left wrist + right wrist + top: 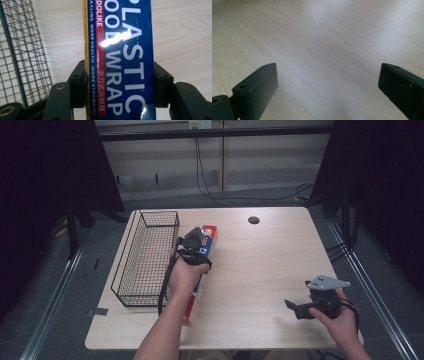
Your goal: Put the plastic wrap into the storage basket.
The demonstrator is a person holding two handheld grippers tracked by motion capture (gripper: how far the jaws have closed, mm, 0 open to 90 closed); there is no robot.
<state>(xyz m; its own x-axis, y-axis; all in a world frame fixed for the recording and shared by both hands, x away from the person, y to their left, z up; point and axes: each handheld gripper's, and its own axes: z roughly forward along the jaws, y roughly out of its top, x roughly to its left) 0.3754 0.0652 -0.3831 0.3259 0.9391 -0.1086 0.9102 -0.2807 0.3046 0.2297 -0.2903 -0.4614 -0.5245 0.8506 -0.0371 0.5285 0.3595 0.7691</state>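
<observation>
A long blue, red and yellow box of plastic wrap (206,249) (125,60) is clamped between the jaws of my left gripper (192,251) (119,83). Both black pads press on the box's long sides. The box runs lengthwise, just right of the black wire basket (145,255) (17,50), and it looks raised off the table. My right gripper (295,309) (327,87) sits low at the table's near right, held in a hand. Its jaws stand wide apart over bare wood with nothing between them.
The wire basket holds nothing and stands at the table's left side. A round cable hole (253,220) lies near the far edge. The light wood table (260,265) has free room across its middle and right. Dark curtains flank the table.
</observation>
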